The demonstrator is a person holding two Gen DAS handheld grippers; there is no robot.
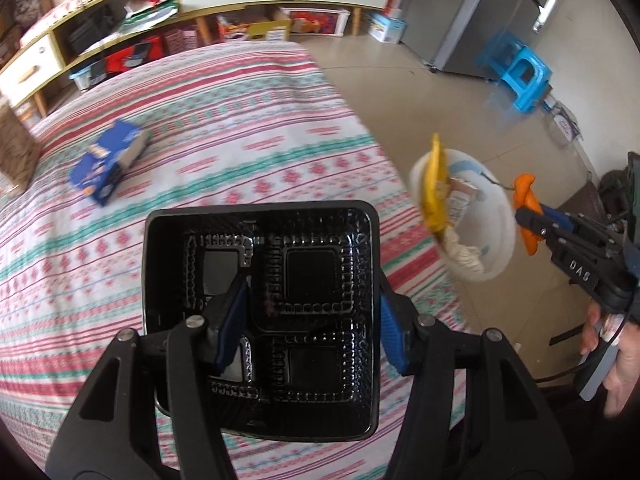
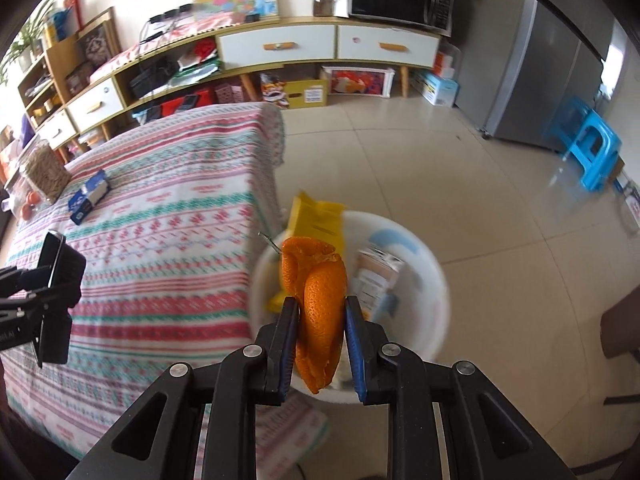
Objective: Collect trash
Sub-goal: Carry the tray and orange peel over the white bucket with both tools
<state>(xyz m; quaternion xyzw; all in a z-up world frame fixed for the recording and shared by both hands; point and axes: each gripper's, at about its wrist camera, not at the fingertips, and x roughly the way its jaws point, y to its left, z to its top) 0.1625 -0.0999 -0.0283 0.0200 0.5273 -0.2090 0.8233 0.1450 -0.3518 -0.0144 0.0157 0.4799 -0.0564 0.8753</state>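
My left gripper (image 1: 312, 300) is shut on a black plastic meal tray (image 1: 312, 256), one finger inside and one outside its right wall, holding it above the striped tablecloth (image 1: 224, 128). My right gripper (image 2: 322, 316) is shut on an orange peel (image 2: 320, 296) and holds it over the white trash bin (image 2: 428, 280) on the floor beside the table. The bin holds a yellow wrapper (image 2: 316, 216) and a small carton (image 2: 376, 276). In the left wrist view the right gripper (image 1: 532, 216) with the peel (image 1: 524, 196) is beside the bin (image 1: 500, 240). A blue box (image 1: 108, 160) lies on the table.
A long sideboard (image 2: 280, 48) with drawers and clutter stands behind the table. A grey fridge (image 2: 560, 60) and a blue stool (image 2: 588, 148) are at the far right on the tiled floor. A jar of snacks (image 2: 44, 168) stands at the table's left edge.
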